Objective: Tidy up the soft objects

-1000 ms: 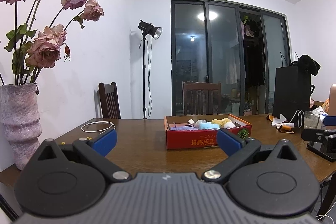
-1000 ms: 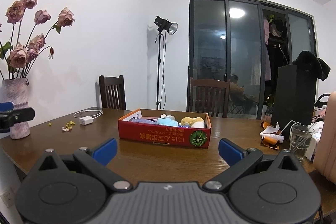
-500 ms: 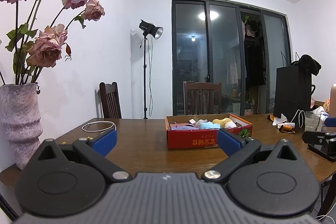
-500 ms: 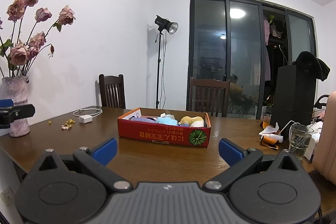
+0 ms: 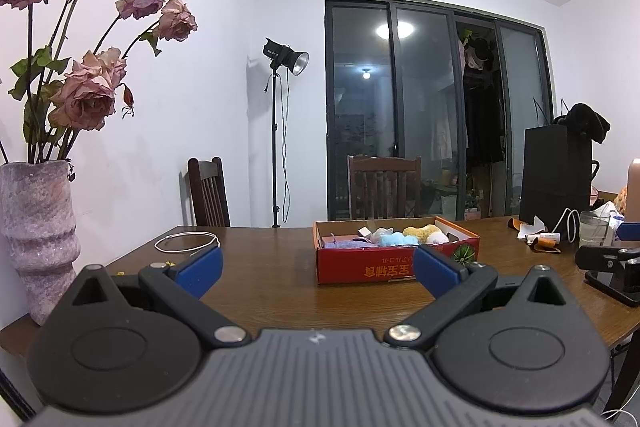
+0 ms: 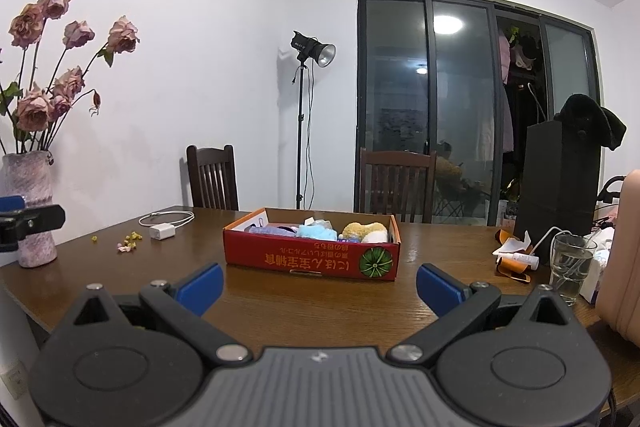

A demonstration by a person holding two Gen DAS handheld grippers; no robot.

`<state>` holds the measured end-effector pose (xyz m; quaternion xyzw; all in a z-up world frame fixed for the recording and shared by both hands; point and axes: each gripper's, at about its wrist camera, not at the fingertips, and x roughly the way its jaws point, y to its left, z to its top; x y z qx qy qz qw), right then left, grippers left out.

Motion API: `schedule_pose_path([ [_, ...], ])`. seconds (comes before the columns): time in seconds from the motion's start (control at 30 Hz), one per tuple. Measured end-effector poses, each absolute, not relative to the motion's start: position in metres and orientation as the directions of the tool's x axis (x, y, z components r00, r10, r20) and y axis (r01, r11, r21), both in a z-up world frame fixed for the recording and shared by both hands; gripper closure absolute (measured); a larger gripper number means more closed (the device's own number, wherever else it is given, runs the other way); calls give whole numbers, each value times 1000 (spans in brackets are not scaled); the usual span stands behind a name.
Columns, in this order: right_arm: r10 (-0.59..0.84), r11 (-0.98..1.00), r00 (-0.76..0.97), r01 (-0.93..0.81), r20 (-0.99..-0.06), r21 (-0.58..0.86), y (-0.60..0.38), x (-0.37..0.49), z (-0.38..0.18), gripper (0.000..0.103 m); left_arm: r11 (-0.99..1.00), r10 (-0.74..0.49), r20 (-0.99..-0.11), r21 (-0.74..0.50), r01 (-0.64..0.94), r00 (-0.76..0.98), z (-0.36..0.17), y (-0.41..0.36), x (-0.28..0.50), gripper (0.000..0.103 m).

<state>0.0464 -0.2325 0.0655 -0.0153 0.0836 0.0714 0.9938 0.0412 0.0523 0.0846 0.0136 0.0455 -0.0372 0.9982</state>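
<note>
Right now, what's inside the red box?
The red box holds soft items: a light blue one, a yellow one, a white one, something purple. Anything beneath them is hidden.

A brown wooden table (image 6: 280,299) carries everything. Near its middle sits a red cardboard box (image 6: 312,259). Left of the box lie a white charger (image 6: 162,231) with its coiled cable (image 6: 168,217) and some scattered petals (image 6: 130,242); farther left, at the table's edge, stands a pink vase (image 6: 30,207). Right of the box are crumpled wrappers (image 6: 514,257), a drinking glass (image 6: 570,267) and a tall black bag (image 6: 558,179).
</note>
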Motion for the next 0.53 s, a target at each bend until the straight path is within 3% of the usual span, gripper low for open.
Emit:
schedule_pose_path([
  [0.53,156,987,978,-161,-141,-27,-232,43,64,0,996,-71,-33,46,73,997,86,53,38,0],
])
